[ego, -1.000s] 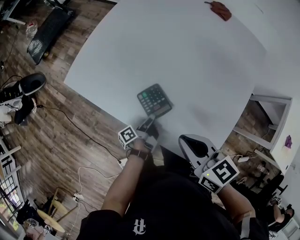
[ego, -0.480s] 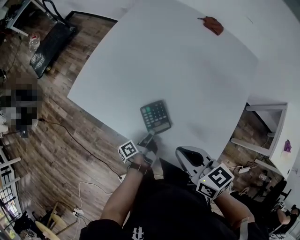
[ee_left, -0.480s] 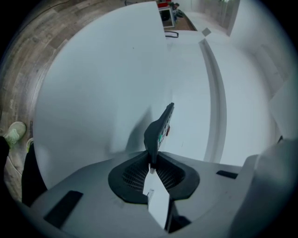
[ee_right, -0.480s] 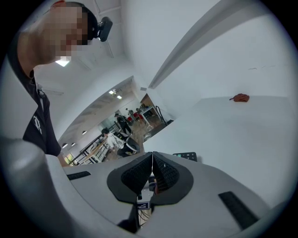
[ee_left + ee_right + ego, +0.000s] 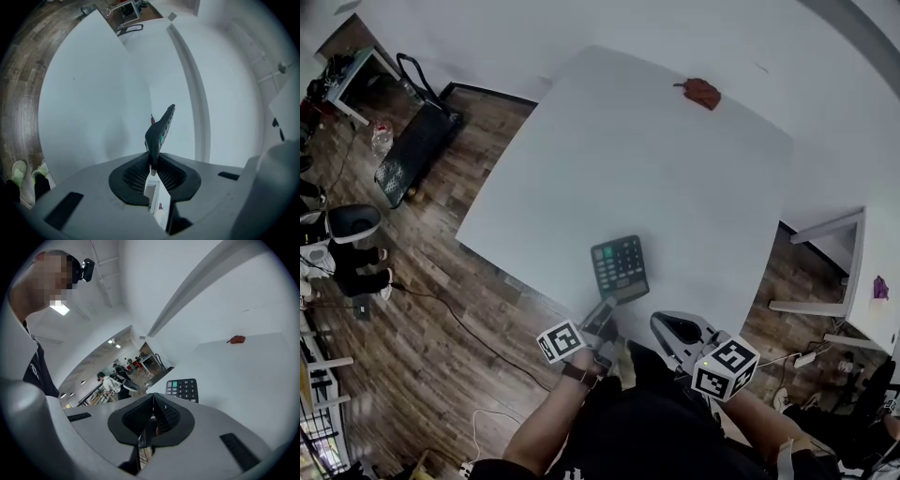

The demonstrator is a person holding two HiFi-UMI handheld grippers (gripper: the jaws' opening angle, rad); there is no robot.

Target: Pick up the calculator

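The dark calculator [image 5: 620,267] with a green key is held by its near edge over the front of the white table [image 5: 656,159]. My left gripper [image 5: 603,314] is shut on that edge. In the left gripper view the calculator [image 5: 160,131] stands edge-on, rising out from between the pads, with the gripper [image 5: 151,161] clamped on its lower end. My right gripper [image 5: 670,328] hangs to the right of it near the table's front edge, shut with nothing in it. In the right gripper view its jaws [image 5: 152,405] meet, and the calculator [image 5: 183,389] lies just beyond them.
A small red-brown object [image 5: 702,92] lies near the table's far edge. Wooden floor with a black cart [image 5: 412,141] lies to the left. A white desk [image 5: 862,272] stands at the right. People [image 5: 110,380] stand far off.
The left gripper has closed on the calculator's near edge and risen with it. The head view has tilted up, showing more table. The right gripper has stayed put.
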